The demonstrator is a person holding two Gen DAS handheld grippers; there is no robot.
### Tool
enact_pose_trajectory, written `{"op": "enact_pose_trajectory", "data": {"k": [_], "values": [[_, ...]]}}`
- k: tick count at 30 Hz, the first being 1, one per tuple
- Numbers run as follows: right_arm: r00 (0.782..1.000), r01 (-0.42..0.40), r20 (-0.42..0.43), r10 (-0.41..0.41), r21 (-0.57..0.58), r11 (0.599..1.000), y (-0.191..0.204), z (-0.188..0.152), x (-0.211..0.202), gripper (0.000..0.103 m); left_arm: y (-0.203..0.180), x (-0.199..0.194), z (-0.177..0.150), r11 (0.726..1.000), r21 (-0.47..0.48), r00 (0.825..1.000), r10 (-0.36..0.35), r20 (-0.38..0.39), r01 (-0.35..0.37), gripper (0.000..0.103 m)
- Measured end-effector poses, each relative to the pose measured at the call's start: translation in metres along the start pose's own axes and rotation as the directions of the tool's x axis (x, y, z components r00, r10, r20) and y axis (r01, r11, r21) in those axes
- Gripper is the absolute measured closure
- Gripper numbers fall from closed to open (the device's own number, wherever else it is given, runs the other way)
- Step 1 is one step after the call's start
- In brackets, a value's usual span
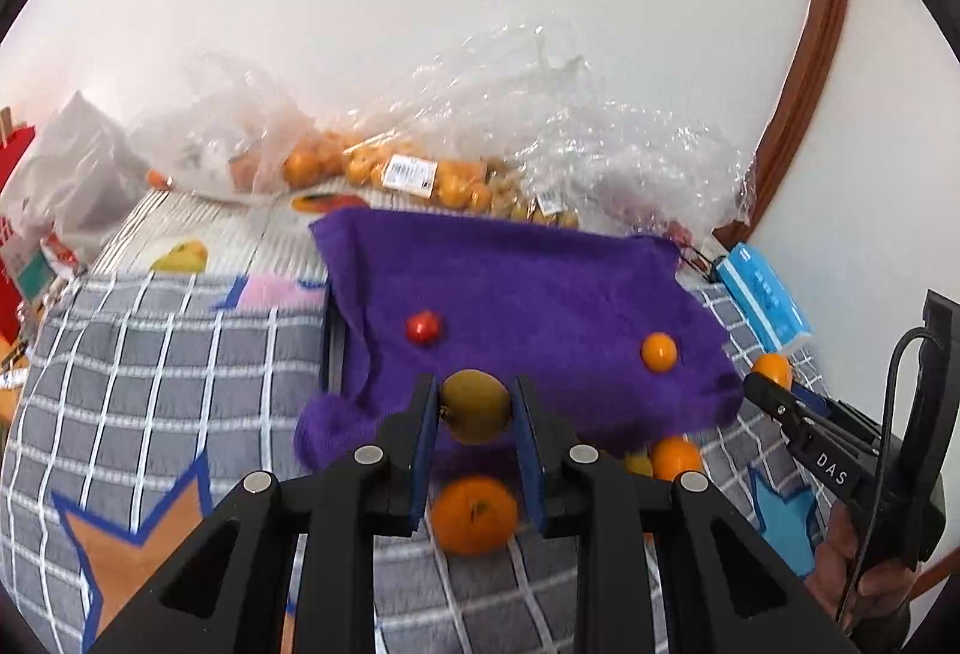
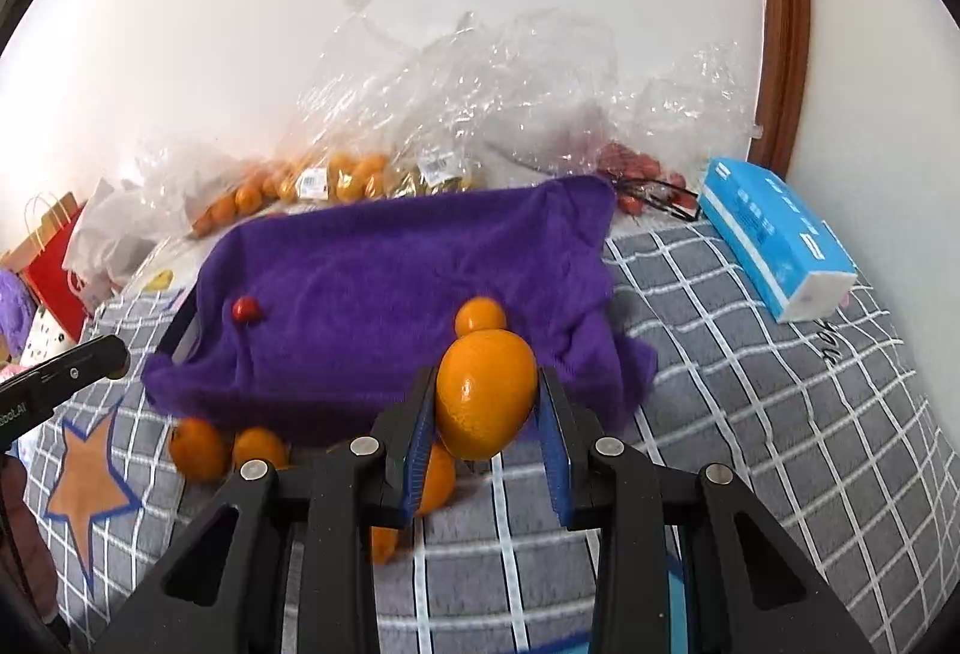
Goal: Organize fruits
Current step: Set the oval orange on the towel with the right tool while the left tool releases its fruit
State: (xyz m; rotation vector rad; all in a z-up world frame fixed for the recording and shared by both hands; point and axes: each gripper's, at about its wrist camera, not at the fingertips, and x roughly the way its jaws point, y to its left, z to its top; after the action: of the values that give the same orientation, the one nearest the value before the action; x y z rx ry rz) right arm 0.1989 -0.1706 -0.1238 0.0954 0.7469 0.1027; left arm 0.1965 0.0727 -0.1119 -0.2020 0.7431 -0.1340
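Looking along the left gripper point(image 1: 475, 408), its blue pads are clenched on a yellow-green fruit point(image 1: 476, 405) held just above the near edge of the purple cloth point(image 1: 528, 288), presumably the sorting spot, since a small red fruit point(image 1: 423, 327) and a small orange fruit point(image 1: 659, 351) already sit well apart on it. From the right gripper point(image 2: 487, 402), a large orange point(image 2: 485, 393) is grasped between the fingers, lifted over the cloth's front edge; more oranges point(image 2: 198, 447) lie on the checked blanket point(image 2: 780, 414) below, likely waiting.
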Motion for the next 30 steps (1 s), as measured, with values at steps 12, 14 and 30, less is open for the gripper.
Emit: {"op": "enact_pose_trajectory", "data": {"k": [12,14,30], "values": [[1.000,0.007,0.030,-0.008,0.056,0.998,-0.012,0.017,0.044,0.071,-0.008,0.043,0.018,0.999,0.052,0.998,-0.019,0.053,0.016,0.080],[0.999,0.009,0.039,-0.011,0.057,0.998,-0.014,0.016,0.049,0.071,-0.007,0.050,0.013,0.998,0.053,0.999,-0.032,0.041,0.030,0.080],[0.999,-0.026,0.025,0.024,0.074,0.997,-0.021,0.003,0.063,0.071,-0.011,0.072,-0.006,0.996,0.055,0.997,-0.068,-0.023,0.069,0.079]]}}
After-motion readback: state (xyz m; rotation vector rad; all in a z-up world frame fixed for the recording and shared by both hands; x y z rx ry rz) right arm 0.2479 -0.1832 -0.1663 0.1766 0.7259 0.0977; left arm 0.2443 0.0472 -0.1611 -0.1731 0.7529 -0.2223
